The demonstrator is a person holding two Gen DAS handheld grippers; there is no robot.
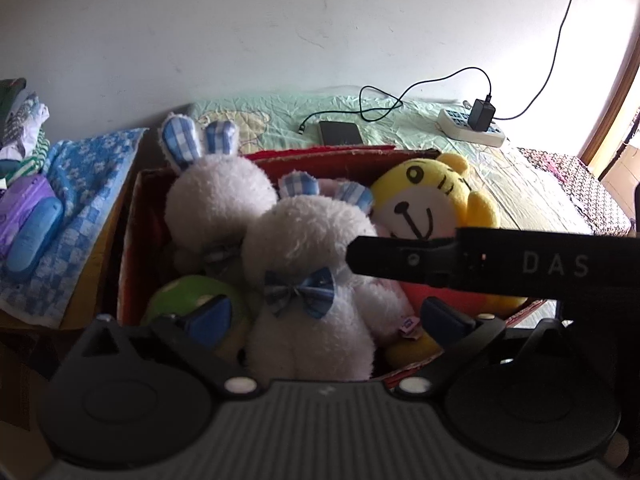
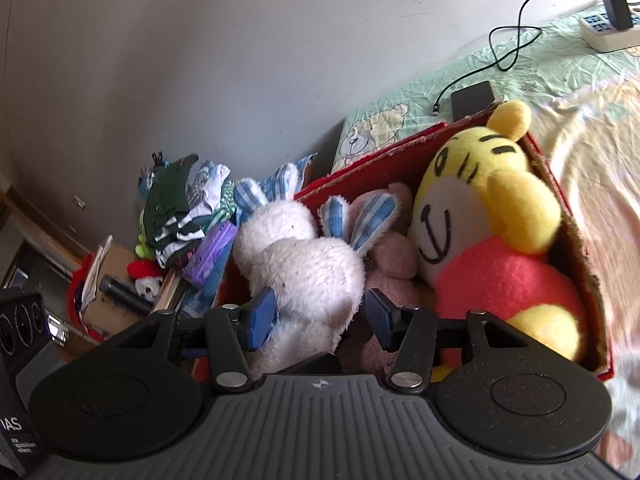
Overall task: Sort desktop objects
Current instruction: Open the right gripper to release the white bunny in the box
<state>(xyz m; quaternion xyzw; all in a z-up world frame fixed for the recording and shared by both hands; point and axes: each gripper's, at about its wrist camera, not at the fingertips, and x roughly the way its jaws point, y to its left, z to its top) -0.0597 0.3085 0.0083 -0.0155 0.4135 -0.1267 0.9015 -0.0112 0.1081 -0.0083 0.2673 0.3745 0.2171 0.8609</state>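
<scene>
A red cardboard box (image 1: 332, 156) on the bed holds several plush toys. The front white rabbit (image 1: 308, 248) with a blue bow leans on a second white rabbit (image 1: 218, 200). A yellow tiger (image 1: 432, 200) fills the right end and a green toy (image 1: 184, 292) lies at the front left. My left gripper (image 1: 328, 316) is open, its fingers wide either side of the front rabbit's body. My right gripper (image 2: 320, 318) is open about halfway around that rabbit (image 2: 308, 276). Its left pad (image 2: 262, 318) touches the fur. Its right pad (image 2: 380, 316) stands by a pink plush (image 2: 392, 256). The tiger (image 2: 480, 224) is to the right.
A dark phone (image 1: 340, 133), a looped cable and a white power strip (image 1: 472, 128) with a charger lie on the green sheet behind the box. Left of it are a blue towel (image 1: 80, 184), a blue handset (image 1: 34, 236), folded clothes (image 2: 180, 204) and a cluttered carton (image 2: 116, 292).
</scene>
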